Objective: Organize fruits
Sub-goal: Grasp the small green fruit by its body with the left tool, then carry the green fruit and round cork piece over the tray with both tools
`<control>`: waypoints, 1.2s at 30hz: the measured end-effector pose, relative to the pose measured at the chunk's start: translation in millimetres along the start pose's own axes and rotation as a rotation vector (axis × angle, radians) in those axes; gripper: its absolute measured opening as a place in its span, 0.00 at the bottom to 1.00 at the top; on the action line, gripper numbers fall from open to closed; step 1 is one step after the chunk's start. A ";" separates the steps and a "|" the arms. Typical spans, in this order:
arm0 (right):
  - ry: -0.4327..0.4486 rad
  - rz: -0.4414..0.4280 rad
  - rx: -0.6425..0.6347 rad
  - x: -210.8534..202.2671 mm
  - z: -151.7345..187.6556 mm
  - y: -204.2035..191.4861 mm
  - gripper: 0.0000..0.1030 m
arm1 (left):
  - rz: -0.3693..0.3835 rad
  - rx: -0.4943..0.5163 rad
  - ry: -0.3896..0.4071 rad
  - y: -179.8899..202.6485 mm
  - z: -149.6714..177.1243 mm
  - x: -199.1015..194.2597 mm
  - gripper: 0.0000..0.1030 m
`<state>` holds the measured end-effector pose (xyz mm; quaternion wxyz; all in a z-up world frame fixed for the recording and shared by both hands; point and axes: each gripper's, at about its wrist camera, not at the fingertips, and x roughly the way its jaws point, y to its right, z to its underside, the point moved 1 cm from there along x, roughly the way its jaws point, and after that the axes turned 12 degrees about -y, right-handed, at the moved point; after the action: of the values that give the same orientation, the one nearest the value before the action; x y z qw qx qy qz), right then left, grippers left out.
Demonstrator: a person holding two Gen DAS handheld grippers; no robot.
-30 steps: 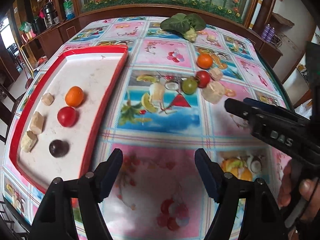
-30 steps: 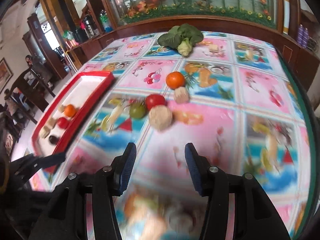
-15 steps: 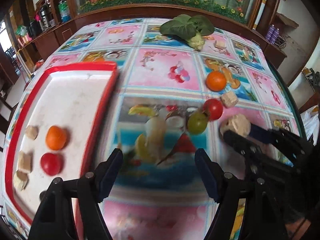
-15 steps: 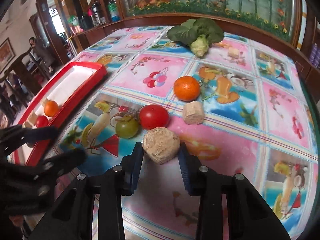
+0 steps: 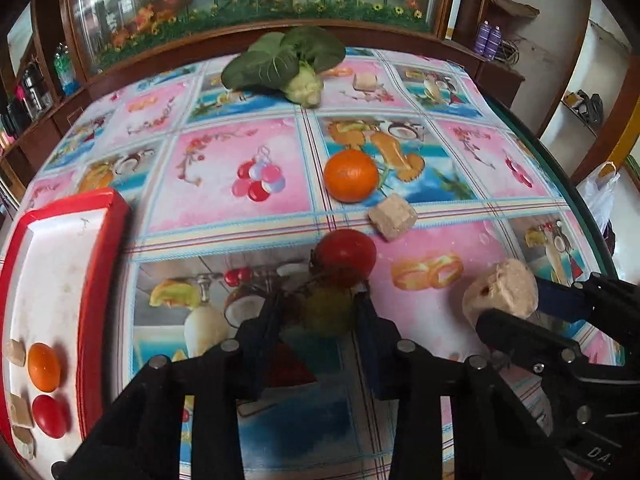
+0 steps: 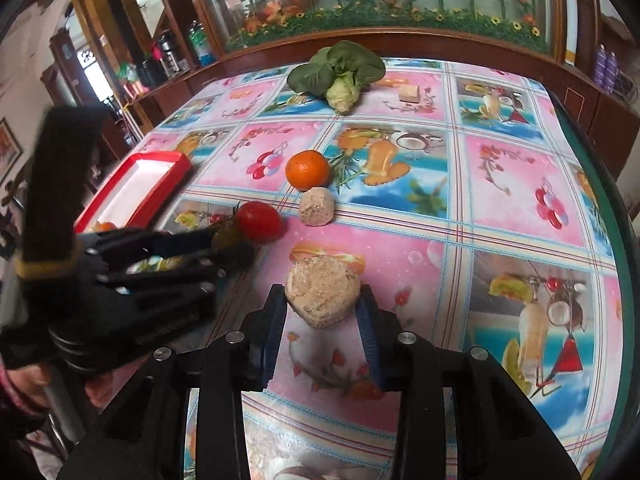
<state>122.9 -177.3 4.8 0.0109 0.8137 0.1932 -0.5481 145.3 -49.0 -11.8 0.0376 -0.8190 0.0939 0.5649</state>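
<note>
glossy tablecloth [image 6: 500, 208], rough-crumbed cake [image 6: 322, 298]

A glossy tablecloth printed with pink and blue fruit squares [image 5: 224, 168] is spread over the table. Behind it, a dark wooden cabinet with a curved glass front painted with bamboo and flowers [image 6: 384, 4] is seen. Daylight is admitted through a doorway at the left [image 6: 94, 80].

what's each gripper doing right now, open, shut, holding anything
Left gripper: shut on the green fruit, beside the red tomato.
Right gripper: shut on the beige heart-shaped block, raised off the tablecloth.
</note>
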 end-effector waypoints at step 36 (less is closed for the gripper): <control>-0.050 0.120 -0.018 15.3 18.0 -4.9 0.37 | 0.082 -0.049 -0.017 -26.9 31.0 -13.6 0.28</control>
<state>110.3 -172.3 -15.2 0.0560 0.8098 0.1487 -0.5648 117.4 -15.9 -11.5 -0.0049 -0.8102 0.1133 0.5750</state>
